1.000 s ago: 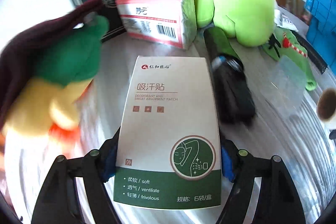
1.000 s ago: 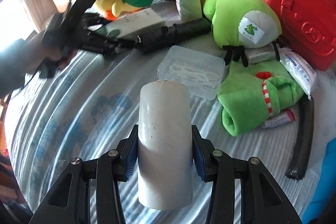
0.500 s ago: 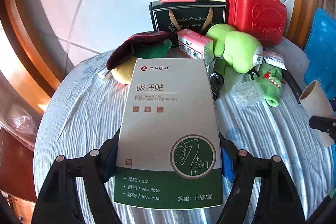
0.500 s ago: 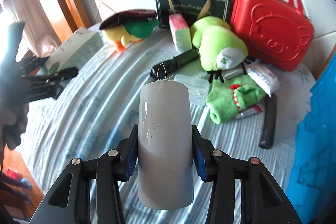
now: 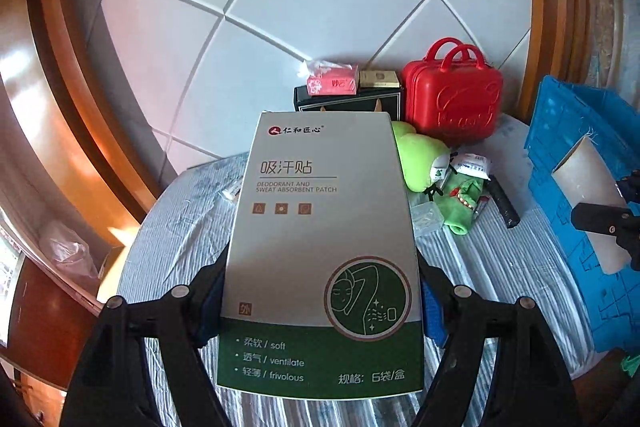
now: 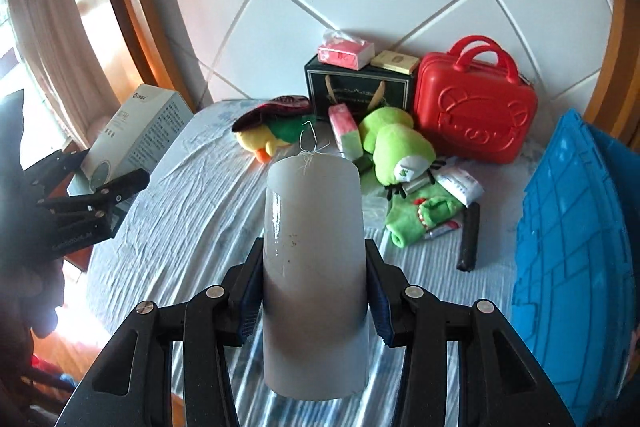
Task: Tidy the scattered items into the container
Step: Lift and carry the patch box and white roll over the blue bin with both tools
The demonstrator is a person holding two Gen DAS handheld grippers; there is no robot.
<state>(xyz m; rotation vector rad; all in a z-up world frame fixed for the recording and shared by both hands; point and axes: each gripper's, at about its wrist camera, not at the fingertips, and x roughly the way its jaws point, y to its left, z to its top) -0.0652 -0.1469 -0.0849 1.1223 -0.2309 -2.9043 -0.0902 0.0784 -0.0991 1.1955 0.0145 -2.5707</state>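
Observation:
My left gripper is shut on a white and green sweat-patch box and holds it high above the table; the box also shows in the right wrist view. My right gripper is shut on a grey cardboard tube, held up over the table; the tube also shows in the left wrist view, in front of the blue crate. The blue crate stands at the table's right side, and it shows in the left wrist view too.
On the striped tablecloth lie a green plush frog, a green plush sock, a yellow-green plush duck, a pink tissue pack, a black bar. A red case and a dark gift bag stand by the tiled wall.
Both grippers have risen up and back from the table with their loads; the table items look smaller. The blue crate has come into view on the right.

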